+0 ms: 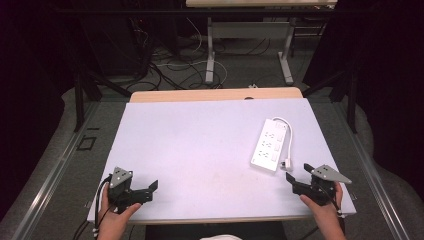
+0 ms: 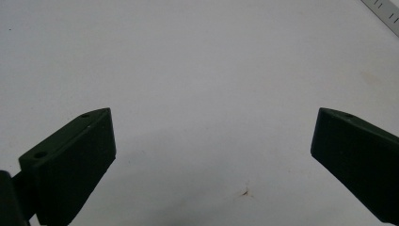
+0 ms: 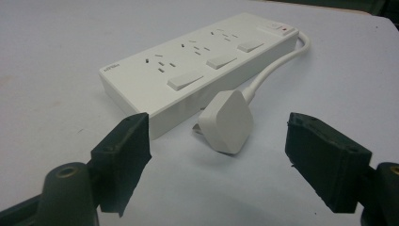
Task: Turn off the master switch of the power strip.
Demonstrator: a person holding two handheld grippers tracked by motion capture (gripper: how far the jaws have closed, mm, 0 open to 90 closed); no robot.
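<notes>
So there's a white power strip (image 1: 270, 144) lying flat on the white table (image 1: 200, 145), and that's pretty much the anchor for everything here. Its cord (image 1: 289, 131) loops out of the far end and runs back down the strip's right side, ending in a white plug (image 1: 286, 162) that sits on the table just beside the strip's near corner. In the right gripper view the plug (image 3: 227, 120) is tipped up against the strip's (image 3: 197, 61) long edge, prongs pointing toward it.

The right gripper (image 1: 300, 174) sits just past the near end of the strip, close to the plug, jaws spread wide with nothing between them. In its own view the plug lies in front of the gap between them.

The left gripper (image 1: 150, 187) is well away from the strip, at the near left part of the table, also spread wide and empty. Its view has bare tabletop (image 2: 197, 70) with just a corner of the strip (image 2: 386, 12) peeking in.
</notes>
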